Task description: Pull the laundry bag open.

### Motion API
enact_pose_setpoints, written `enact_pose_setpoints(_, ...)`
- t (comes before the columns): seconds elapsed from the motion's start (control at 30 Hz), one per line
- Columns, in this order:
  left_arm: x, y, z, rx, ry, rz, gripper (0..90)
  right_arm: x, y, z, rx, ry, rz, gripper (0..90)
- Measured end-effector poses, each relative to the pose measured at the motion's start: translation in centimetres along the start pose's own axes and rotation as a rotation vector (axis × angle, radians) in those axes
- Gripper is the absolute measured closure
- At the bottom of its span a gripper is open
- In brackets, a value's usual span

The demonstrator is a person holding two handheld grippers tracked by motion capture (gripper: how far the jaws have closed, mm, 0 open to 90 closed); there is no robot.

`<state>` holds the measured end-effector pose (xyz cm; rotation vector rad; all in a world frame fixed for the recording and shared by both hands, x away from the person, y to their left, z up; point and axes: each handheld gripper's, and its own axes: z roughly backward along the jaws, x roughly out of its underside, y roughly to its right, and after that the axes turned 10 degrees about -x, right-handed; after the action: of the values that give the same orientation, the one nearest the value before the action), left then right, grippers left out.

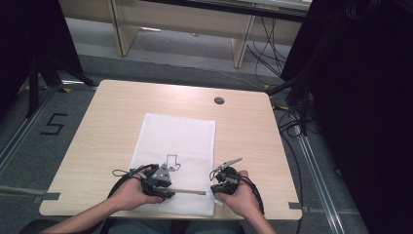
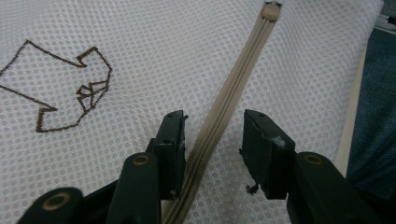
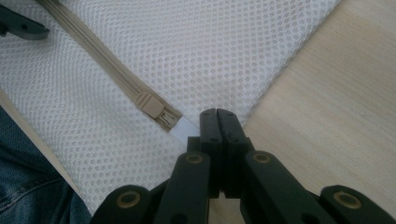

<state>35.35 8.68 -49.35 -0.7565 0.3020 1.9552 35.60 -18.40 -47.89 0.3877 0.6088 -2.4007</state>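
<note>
Your white mesh laundry bag (image 1: pixel 178 146) lies flat along the near edge of the wooden table (image 1: pixel 97 136), its beige zipper (image 2: pixel 233 88) fully closed. Your left gripper (image 2: pixel 212 135) straddles the zipper with jaws apart; your right gripper (image 3: pixel 218 116), jaws together, pins the bag's corner. Unzipping hasn't begun.

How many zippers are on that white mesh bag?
1. The zipper runs along the mesh bag's near edge, between the left gripper and right gripper. The underside may hide another.
</note>
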Motion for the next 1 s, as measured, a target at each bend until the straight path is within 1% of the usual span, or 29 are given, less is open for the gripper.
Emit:
enact_pose_setpoints(0.03, -0.1, -0.2, 0.2, -0.002, -0.001, -0.012, 58.7, 0.0, 0.2, 0.0, -0.002, 0.013, 0.042, 90.0)
enact_pose_setpoints(0.07, -0.2, -0.2, 0.1, 0.001, 0.016, -0.005, 58.7, -0.1, 0.2, 0.1, 0.0, 0.017, 0.045, 89.7)
enact_pose_setpoints(0.1, -0.4, -0.4, 0.2, 0.0, 0.026, -0.022, 58.7, -0.1, 0.0, 0.2, -0.003, 0.017, 0.029, 89.7)
enact_pose_setpoints(0.13, -0.6, -0.3, 0.1, 0.005, 0.035, -0.008, 58.7, -0.1, -0.1, 0.4, 0.003, 0.019, 0.015, 89.9)
enact_pose_setpoints(0.17, -0.9, 0.0, -0.1, 0.012, 0.076, 0.032, 58.8, -0.2, -0.1, 0.4, -0.005, 0.036, 0.029, 90.0)
enact_pose_setpoints(0.2, -1.4, 0.2, -0.4, 0.011, 0.103, 0.042, 58.9, -0.3, -0.1, 0.6, -0.004, 0.05, 0.041, 90.0)
enact_pose_setpoints(0.23, -1.7, 0.3, -0.5, 0.014, 0.113, 0.038, 59.1, -0.4, -0.3, 0.8, 0.002, 0.051, 0.018, 90.0)
enact_pose_setpoints(0.27, -2.1, 0.4, -0.6, 0.019, 0.122, 0.029, 59.4, -0.4, -0.2, 0.8, -0.005, 0.063, 0.047, 90.0)
enact_pose_setpoints(0.3, -2.3, 0.5, -0.7, 0.027, 0.123, 0.018, 59.6, -0.4, -0.3, 0.8, -0.006, 0.064, 0.053, 90.0)
enact_pose_setpoints(0.37, -2.7, 0.6, -1.0, 0.032, 0.123, 0.011, 60.2, -0.4, -0.3, 0.6, -0.012, 0.053, 0.052, 90.0)
enact_pose_setpoints(0.4, -2.9, 0.7, -1.2, 0.04, 0.128, 0.015, 60.3, -0.3, -0.5, 0.5, -0.008, 0.033, 0.02, 90.0)
enact_pose_setpoints(0.43, -3.0, 0.8, -1.4, 0.043, 0.126, 0.008, 60.4, -0.3, -0.3, 0.2, -0.012, 0.032, 0.045, 90.0)
enact_pose_setpoints(0.47, -3.2, 0.9, -1.6, 0.044, 0.123, -0.001, 60.6, -0.3, -0.4, 0.1, -0.008, 0.016, 0.02, 90.0)
enact_pose_setpoints(0.5, -3.3, 1.0, -1.9, 0.052, 0.126, -0.002, 60.7, -0.3, -0.2, -0.2, -0.014, 0.024, 0.046, 89.7)
enact_pose_setpoints(0.53, -3.5, 1.1, -2.1, 0.059, 0.126, -0.004, 60.8, -0.3, -0.3, -0.3, -0.013, 0.003, 0.023, 89.7)
enact_pose_setpoints(0.57, -3.7, 1.2, -2.4, 0.065, 0.128, -0.004, 61.1, -0.2, -0.2, -0.5, -0.017, 0.007, 0.022, 89.7)
enact_pose_setpoints(0.6, -3.8, 1.3, -2.5, 0.071, 0.132, -0.008, 61.8, -0.1, -0.1, -0.7, -0.025, 0.02, 0.041, 89.8)
enact_pose_setpoints(0.77, -4.8, 2.1, -3.4, 0.09, 0.135, -0.032, 63.9, -0.1, -0.1, -0.9, -0.028, 0.02, 0.036, 90.0)
enact_pose_setpoints(0.8, -4.9, 2.4, -3.7, 0.095, 0.139, -0.029, 64.2, -0.1, -0.1, -0.9, -0.029, 0.02, 0.037, 90.0)
enact_pose_setpoints(0.9, -5.2, 2.8, -4.2, 0.109, 0.13, -0.034, 66.5, 0.0, 0.0, -0.9, -0.033, 0.03, 0.034, 90.0)
enact_pose_setpoints(0.93, -5.3, 2.8, -4.3, 0.111, 0.125, -0.045, 67.1, 0.0, 0.0, -0.9, -0.034, 0.031, 0.034, 90.0)
enact_pose_setpoints(0.97, -5.3, 3.0, -4.5, 0.121, 0.12, -0.022, 67.9, 0.0, 0.0, -0.9, -0.034, 0.032, 0.035, 90.0)
enact_pose_setpoints(1.0, -5.4, 3.1, -4.6, 0.125, 0.123, -0.024, 68.7, 0.0, 0.0, -0.9, -0.035, 0.031, 0.036, 90.0)
